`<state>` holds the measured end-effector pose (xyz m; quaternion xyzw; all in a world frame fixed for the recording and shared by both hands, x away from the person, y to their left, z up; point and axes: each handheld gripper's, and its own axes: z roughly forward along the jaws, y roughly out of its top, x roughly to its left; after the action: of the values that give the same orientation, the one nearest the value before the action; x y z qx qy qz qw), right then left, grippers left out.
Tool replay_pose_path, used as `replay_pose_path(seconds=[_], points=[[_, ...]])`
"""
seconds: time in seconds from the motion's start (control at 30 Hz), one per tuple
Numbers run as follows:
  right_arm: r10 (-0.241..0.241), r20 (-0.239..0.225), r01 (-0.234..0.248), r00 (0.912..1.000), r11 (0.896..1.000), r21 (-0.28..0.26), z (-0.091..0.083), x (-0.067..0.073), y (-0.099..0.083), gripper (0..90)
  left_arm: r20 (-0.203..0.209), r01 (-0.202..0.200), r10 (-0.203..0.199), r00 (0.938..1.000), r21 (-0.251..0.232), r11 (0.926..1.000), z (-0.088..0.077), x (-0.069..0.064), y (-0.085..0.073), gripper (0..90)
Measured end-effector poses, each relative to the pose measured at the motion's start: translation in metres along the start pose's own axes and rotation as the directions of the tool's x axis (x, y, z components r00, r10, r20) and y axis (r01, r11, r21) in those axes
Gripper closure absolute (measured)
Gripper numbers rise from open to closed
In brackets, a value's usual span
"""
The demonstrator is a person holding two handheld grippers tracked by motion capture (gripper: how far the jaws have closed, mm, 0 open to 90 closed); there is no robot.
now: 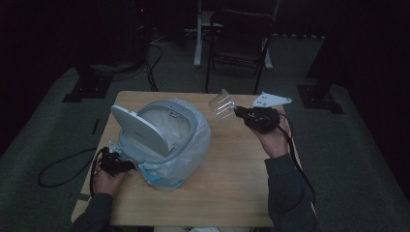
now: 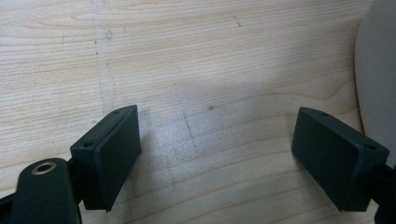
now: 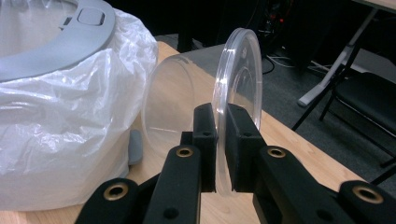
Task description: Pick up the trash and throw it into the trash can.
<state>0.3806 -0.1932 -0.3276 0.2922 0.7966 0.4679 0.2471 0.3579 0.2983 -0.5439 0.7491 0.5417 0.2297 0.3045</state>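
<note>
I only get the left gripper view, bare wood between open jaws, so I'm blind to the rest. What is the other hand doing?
Observer: The right claw is shut on the rim of a clear plastic container, held off the table.
Operator: Where is the bin?
Observer: The white bin, lined with a plastic bag, stands on the table with its lid raised.
Operator: And my claw?
Observer: The left claw sits at the bin's base, on its left side.

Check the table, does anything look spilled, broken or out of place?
Nothing stands out. The lined bin stands upright with its lid open, and the right tongs pinch a clear plastic cup by its rim, held sideways.
</note>
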Motion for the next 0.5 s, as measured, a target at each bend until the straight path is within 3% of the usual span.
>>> replay_pose_path(seconds=[0.5], points=[[-0.007, 0.009, 0.007, 0.9999, 1.0, -0.018, -0.004, -0.002, 0.011, 83.3, 0.0, 0.0, 0.0, 1.0, 0.0, 1.0, 0.0, 0.0, 0.0, 16.7]])
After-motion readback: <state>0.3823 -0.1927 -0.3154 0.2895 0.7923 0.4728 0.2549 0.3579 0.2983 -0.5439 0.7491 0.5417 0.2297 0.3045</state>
